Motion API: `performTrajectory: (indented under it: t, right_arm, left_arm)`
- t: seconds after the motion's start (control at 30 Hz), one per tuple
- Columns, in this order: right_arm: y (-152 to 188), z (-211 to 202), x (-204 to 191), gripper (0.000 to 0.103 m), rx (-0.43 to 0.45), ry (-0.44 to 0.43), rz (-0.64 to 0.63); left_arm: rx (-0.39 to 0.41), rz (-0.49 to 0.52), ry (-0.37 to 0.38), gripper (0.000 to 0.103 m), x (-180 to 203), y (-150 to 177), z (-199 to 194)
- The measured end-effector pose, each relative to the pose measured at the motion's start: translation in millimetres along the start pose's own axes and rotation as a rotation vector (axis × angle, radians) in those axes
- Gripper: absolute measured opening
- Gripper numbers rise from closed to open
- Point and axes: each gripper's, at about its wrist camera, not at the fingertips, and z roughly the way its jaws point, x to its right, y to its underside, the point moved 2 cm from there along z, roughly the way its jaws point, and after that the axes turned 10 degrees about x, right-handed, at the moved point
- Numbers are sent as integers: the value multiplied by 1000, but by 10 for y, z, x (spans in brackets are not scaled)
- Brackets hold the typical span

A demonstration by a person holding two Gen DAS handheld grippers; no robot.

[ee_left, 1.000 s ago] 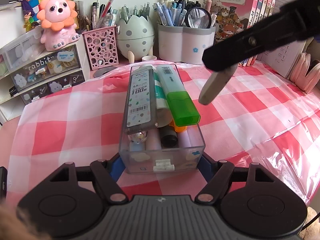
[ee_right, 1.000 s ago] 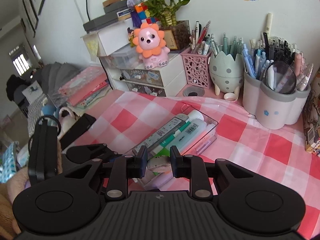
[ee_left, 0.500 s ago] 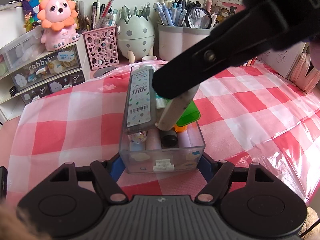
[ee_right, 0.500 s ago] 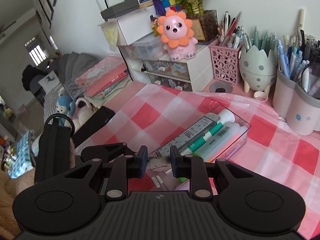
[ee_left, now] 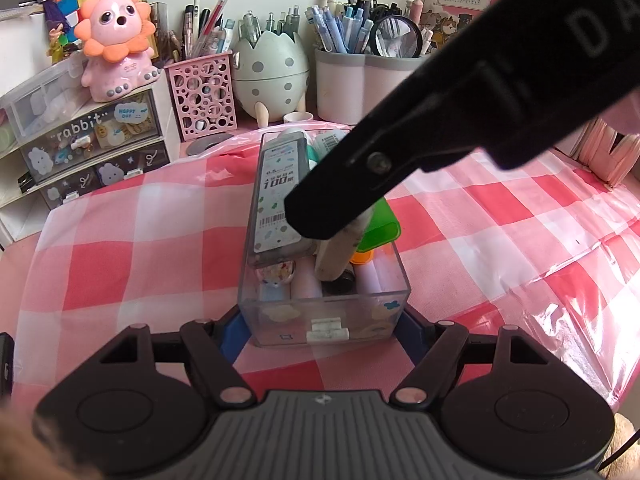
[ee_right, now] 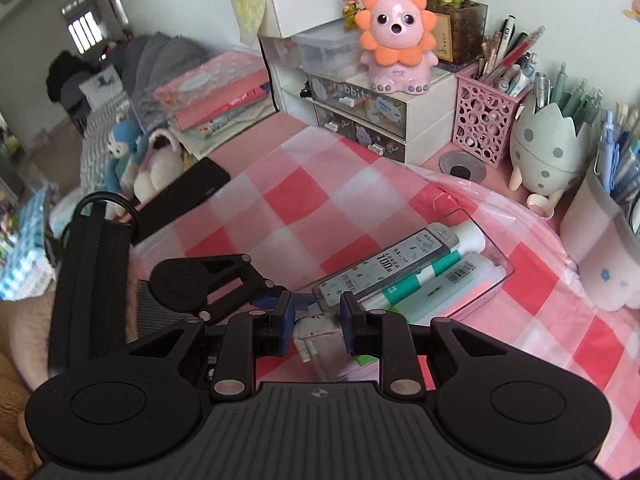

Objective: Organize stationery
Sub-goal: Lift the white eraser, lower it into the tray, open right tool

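A desk covered with a red-and-white checked cloth (ee_left: 120, 264) carries pen holders, a drawer unit and a pink lion figure (ee_left: 116, 40) along the wall. A clear plastic box (ee_left: 324, 312) filled with stationery stands at mid-cloth. The left gripper (ee_left: 322, 326) clamps the box's near end between its blue pads. The right gripper (ee_right: 316, 324) grips a beige eraser-like stick (ee_left: 340, 248), lowered at a tilt into the box beside the grey lead case (ee_left: 280, 196).
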Motion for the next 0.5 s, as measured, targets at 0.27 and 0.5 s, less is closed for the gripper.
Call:
performTrajectory:
  t: [0.27, 0.5]
  right_arm:
    - [-38, 59, -48, 24, -61, 17, -76]
    - [-67, -9, 26, 42, -11, 21, -39]
  left_arm:
    - [0, 0, 0, 50, -1, 1, -1]
    - [0, 0, 0, 50, 1, 2, -1]
